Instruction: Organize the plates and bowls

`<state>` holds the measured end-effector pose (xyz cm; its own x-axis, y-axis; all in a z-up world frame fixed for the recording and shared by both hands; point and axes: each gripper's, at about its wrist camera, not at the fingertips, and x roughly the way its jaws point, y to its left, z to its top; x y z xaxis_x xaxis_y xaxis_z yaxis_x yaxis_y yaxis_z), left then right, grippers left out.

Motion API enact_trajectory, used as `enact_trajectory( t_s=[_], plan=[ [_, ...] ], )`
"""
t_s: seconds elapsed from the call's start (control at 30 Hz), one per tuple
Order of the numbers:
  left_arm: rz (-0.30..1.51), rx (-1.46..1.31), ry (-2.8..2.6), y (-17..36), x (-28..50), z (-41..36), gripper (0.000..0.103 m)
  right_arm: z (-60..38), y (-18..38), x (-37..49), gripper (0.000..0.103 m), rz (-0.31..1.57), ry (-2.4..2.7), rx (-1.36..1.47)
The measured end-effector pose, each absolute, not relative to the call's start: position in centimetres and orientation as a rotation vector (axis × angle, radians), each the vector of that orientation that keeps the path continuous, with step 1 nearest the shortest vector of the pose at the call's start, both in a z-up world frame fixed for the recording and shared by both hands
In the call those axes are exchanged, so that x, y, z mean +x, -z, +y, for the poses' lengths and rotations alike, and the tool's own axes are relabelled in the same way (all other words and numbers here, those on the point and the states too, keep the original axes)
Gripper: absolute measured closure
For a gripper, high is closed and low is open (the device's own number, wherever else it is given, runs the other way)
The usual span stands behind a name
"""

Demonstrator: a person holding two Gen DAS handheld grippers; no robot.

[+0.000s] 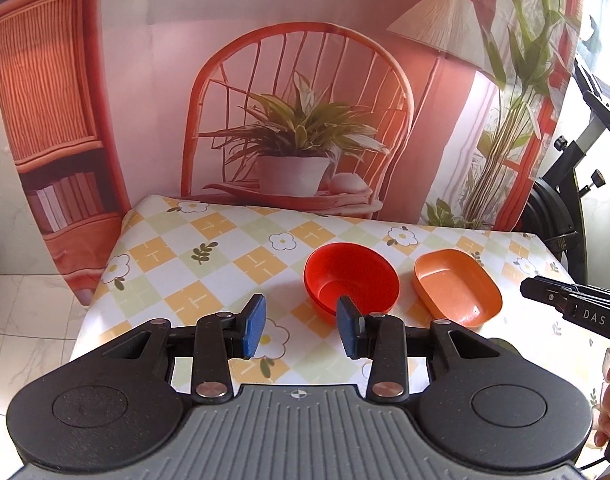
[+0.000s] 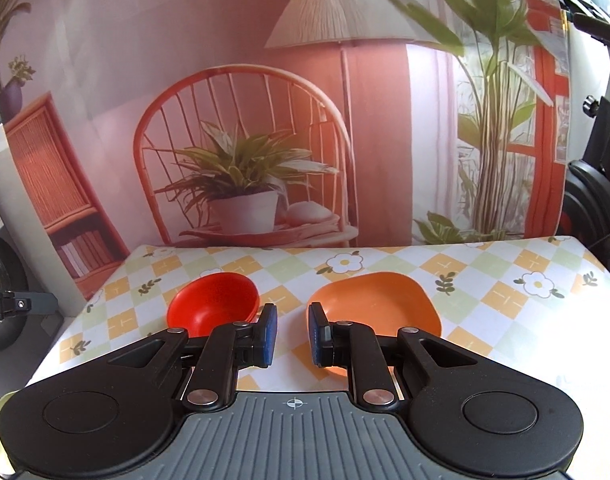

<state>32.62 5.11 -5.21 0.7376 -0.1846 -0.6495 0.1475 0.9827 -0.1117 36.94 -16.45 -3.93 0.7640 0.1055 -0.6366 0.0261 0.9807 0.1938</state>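
Observation:
A round red bowl point(image 1: 351, 280) point(image 2: 213, 300) stands on the checked tablecloth, with an orange rounded-square dish point(image 1: 457, 290) point(image 2: 375, 304) just to its right. My left gripper point(image 1: 301, 326) hovers open in front of the red bowl, its right pad overlapping the bowl's near rim in the view; nothing is between the pads. My right gripper point(image 2: 292, 332) is open with a narrower gap, held in front of the space between bowl and dish, its right finger over the dish's near left edge. The right gripper's body point(image 1: 573, 306) shows at the left wrist view's right edge.
The table point(image 1: 209, 264) point(image 2: 505, 280) has a flowered yellow-and-green checked cloth and ends against a printed backdrop of a chair and plant. An exercise bike point(image 1: 565, 184) stands off the right edge. A washing machine point(image 2: 1, 280) sits to the left. A hand point(image 1: 609, 408) holds the right gripper.

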Motion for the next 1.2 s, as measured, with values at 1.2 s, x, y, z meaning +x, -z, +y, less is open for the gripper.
enact_trajectory(
  t_s=[1.2],
  plan=[
    [0.828,-0.274,-0.167,11.5,22.8,23.1,0.063,-0.8,6.3,37.9,0.086,0.813,-0.340,0.131]
  ],
)
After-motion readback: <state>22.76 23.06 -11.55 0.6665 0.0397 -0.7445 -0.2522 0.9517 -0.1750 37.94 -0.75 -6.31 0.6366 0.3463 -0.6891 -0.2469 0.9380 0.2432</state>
